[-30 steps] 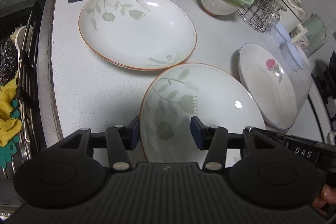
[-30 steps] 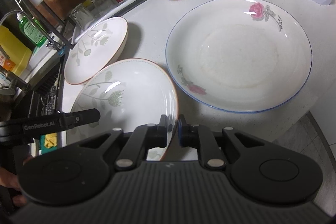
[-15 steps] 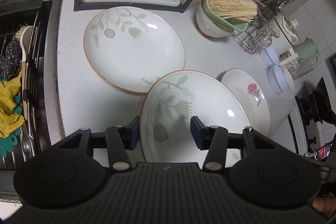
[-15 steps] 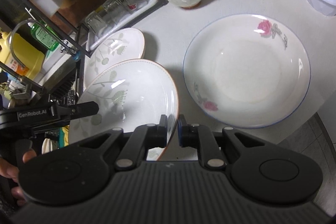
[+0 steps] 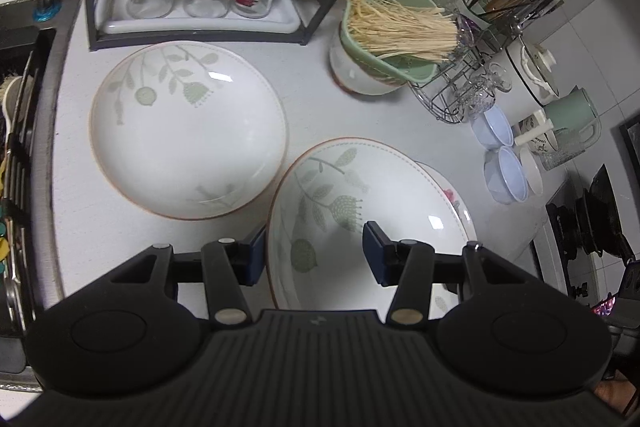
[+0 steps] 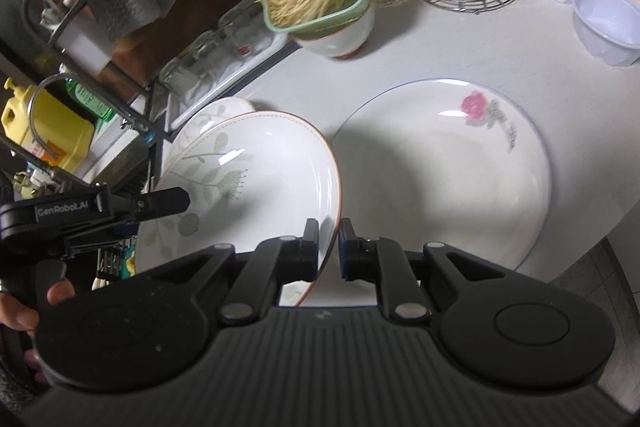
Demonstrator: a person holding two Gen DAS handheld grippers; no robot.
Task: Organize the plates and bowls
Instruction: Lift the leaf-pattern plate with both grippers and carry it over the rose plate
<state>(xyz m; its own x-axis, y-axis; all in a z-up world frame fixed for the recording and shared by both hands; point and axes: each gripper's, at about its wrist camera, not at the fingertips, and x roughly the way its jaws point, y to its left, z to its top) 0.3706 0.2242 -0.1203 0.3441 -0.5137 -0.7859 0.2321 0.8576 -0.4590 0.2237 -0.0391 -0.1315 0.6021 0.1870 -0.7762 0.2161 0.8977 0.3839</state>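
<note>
While right gripper pinches plate rim, left gripper straddles opposite edge, apparently not pressing; glazed, brittle, slippery.

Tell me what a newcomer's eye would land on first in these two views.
First, the leaf-patterned plate in the foreground, its rim pinched by the shut right tongs, while the left tongs straddle its other edge without visibly pressing. Next, a matching leaf plate lying on the white counter before the glass rack, and the rose plate to the right. Behind them, a green strainer of pale noodles stands out.
</note>
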